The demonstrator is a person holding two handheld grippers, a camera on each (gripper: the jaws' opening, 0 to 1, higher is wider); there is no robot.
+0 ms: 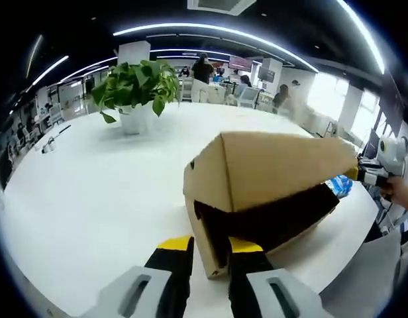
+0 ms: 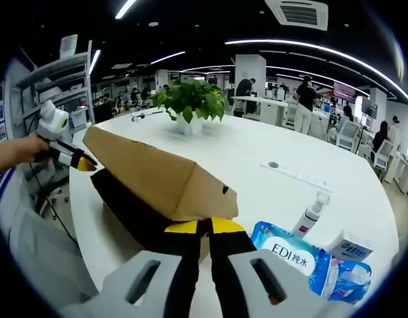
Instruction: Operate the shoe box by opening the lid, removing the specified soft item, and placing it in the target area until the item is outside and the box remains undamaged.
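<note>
Shoe box (image 1: pixel 270 192) sits on the round white table (image 1: pixel 91 192), one brown cardboard box with a dark base, its lid (image 2: pixel 151 173) tilted up like a roof, so it is partly open. No print readable on the box.

Left gripper (image 1: pixel 210 246): narrow, jaws pinching the box's near corner wall. Right gripper (image 2: pixel 205 227): jaws nearly together at the lid's edge at the other end; cannot tell if it actually grips the cardboard. Each gripper also shows at the far end of the box in the other one's view, held by a hand.

Beside the box, right gripper view:
- 1 blue wet-wipe pack (image 2: pixel 291 255), reads "EDI纯水"
- 1 small tissue pack (image 2: pixel 348 248), print too small to read
- 1 white spray bottle (image 2: pixel 311 212), lying on its side

1 potted green plant (image 1: pixel 134 89) in a white pot, well apart from the box.
</note>
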